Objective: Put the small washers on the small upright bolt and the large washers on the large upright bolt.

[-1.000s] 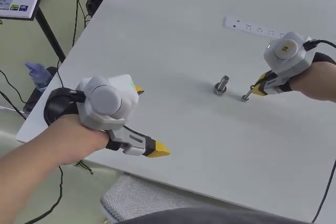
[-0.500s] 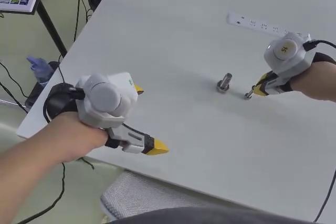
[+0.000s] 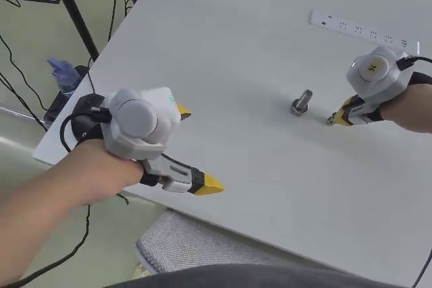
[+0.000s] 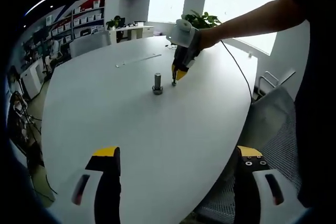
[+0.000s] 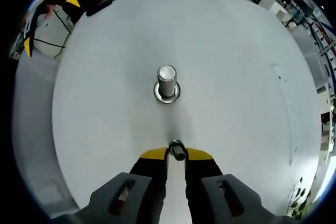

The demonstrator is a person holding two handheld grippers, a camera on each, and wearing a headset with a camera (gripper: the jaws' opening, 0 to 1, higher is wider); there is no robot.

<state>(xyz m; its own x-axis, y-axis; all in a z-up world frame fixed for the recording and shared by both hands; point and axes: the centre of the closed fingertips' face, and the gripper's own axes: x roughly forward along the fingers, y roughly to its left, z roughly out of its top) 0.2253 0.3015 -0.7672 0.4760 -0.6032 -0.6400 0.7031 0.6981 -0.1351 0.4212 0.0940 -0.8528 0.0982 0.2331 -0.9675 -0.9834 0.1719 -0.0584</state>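
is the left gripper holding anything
No, the left gripper has its yellow-tipped jaws wide apart, with the white table showing between them.

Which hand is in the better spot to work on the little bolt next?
Right. The right tool has its jaws either side of the small bolt, while the left tool is open and far from it.

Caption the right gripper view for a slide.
Right gripper closed on the small bolt, large bolt beyond, white table.
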